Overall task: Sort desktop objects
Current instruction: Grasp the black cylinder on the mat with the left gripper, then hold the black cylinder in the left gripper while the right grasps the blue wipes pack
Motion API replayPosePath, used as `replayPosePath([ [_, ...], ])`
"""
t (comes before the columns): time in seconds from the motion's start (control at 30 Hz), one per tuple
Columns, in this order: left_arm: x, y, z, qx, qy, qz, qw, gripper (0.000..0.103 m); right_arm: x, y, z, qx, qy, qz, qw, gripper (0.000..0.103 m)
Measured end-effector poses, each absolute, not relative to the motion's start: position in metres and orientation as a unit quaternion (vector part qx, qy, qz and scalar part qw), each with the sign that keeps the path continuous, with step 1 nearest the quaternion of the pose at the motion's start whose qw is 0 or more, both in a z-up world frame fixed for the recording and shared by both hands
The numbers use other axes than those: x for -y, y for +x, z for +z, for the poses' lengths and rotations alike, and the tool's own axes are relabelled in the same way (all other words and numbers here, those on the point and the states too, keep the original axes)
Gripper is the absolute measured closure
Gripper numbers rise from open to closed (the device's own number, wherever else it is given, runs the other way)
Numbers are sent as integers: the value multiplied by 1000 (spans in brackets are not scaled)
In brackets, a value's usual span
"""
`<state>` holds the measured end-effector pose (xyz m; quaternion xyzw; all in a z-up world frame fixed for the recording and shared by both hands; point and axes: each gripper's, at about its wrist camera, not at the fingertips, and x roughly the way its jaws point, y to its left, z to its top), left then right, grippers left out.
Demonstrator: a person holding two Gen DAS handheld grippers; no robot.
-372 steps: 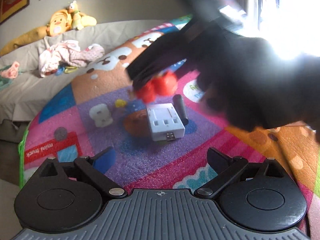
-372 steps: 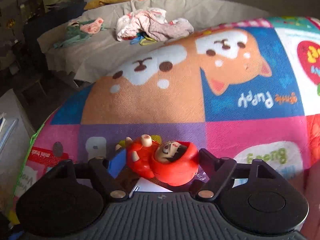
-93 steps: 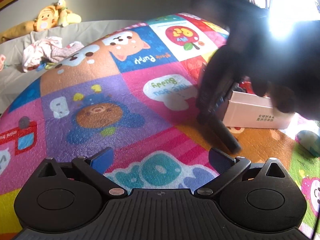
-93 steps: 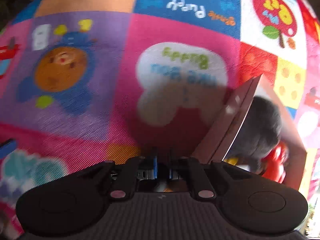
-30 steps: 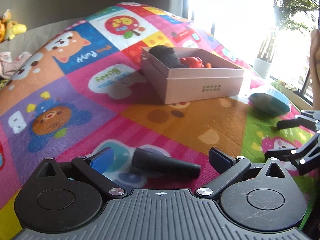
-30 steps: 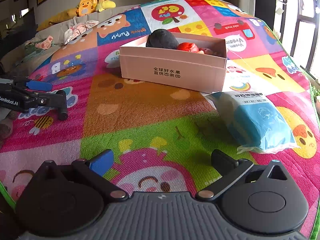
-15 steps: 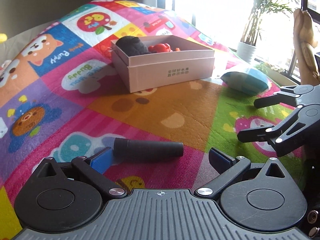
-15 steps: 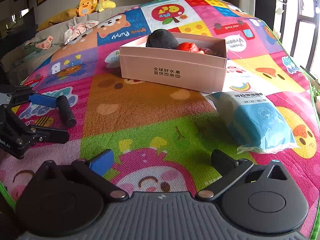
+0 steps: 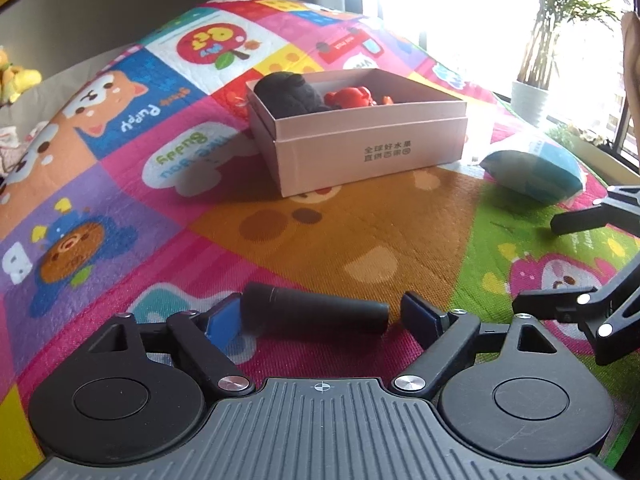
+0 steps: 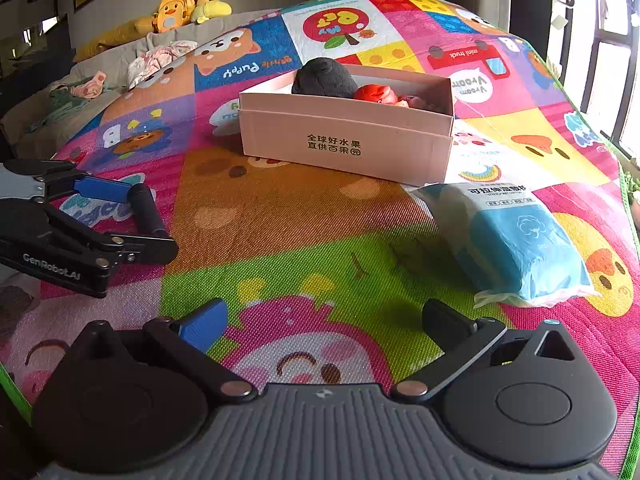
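A black cylinder (image 9: pixel 316 309) lies crosswise on the colourful play mat, between the fingers of my open left gripper (image 9: pixel 320 318); whether the pads touch it I cannot tell. It also shows in the right wrist view (image 10: pixel 146 210), between the left gripper's fingers (image 10: pixel 104 190). A pink cardboard box (image 9: pixel 372 152) stands further back, holding a black plush item (image 9: pixel 288 92) and a red toy (image 9: pixel 350 98). My right gripper (image 10: pixel 324 322) is open and empty, low over the mat; its fingers (image 9: pixel 560 304) show at the right of the left wrist view.
A blue-and-white pack of wipes (image 10: pixel 516 240) lies on the mat right of the box (image 10: pixel 348 140). A grey sofa with clothes (image 10: pixel 156 60) and yellow plush toys (image 10: pixel 184 4) is behind. A potted plant (image 9: pixel 532 96) stands by the window.
My left gripper has moved in around the black cylinder, which now lies between its fingers. My right gripper has not moved. Earlier the red toy went into the box.
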<state>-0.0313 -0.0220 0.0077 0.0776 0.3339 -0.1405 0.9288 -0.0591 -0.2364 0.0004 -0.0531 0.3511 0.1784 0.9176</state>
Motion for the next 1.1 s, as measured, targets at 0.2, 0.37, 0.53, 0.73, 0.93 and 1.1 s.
replayPosePath([
  [0.2,21,-36,8,-327,69,-118,935,22,237,-57,2,-359,-60,186,913,0],
  [0.37,8,-55,9,-327,67,-109,936,22,276,-53,42,-312,-7,177,933,0],
  [0.53,0,-56,9,-323,45,-106,939,21,303,-22,52,-299,-49,79,950,0],
  [0.73,-3,-59,11,-315,34,-111,942,17,310,11,26,-342,-54,56,937,12],
  [0.93,0,-61,11,-310,41,-110,943,11,296,10,28,-362,-60,66,928,48],
  [1.1,-1,-60,11,-313,37,-113,942,10,283,-18,55,-350,-31,125,928,48],
])
